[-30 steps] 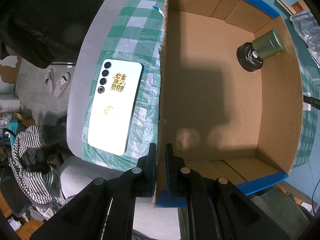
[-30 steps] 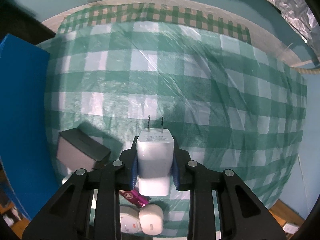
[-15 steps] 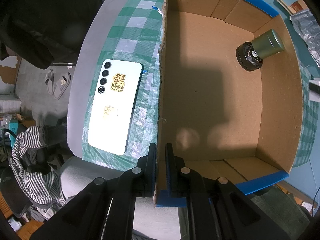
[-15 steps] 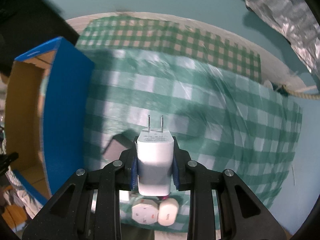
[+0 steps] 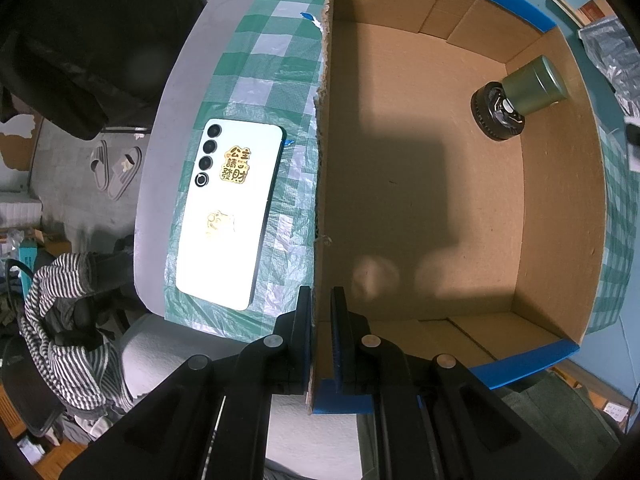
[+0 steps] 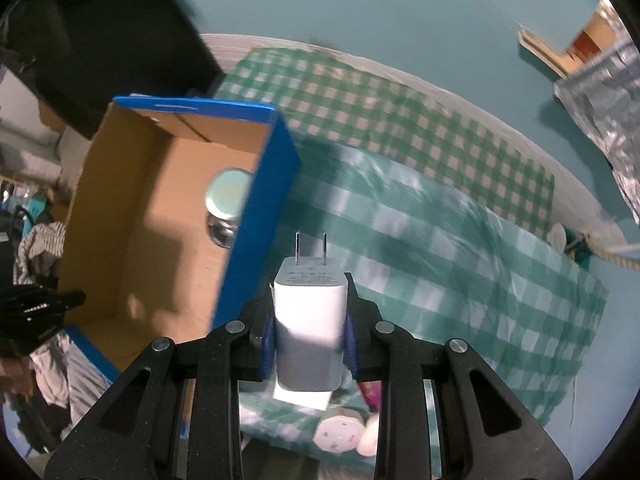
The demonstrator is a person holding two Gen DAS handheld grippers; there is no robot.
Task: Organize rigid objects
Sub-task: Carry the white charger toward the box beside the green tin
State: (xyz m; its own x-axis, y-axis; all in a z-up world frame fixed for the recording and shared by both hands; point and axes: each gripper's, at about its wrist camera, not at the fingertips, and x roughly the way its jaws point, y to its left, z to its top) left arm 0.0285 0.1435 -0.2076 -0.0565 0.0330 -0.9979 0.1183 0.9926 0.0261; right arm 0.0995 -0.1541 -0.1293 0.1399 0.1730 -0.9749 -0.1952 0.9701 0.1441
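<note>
Holding white charger (image 6: pixel 310 312) aloft, left gripper (image 5: pixel 321 332) pinching box wall (image 5: pixel 320 200)

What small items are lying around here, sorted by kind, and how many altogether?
Chargers or plugs: 3, namely the white wall charger in the right gripper, plus the white plug adapter and white block on the cloth
Phones: 1, the white phone
Tins: 1, the green tin in the cardboard box
Black round parts: 1, the black ring
Total: 6
</note>
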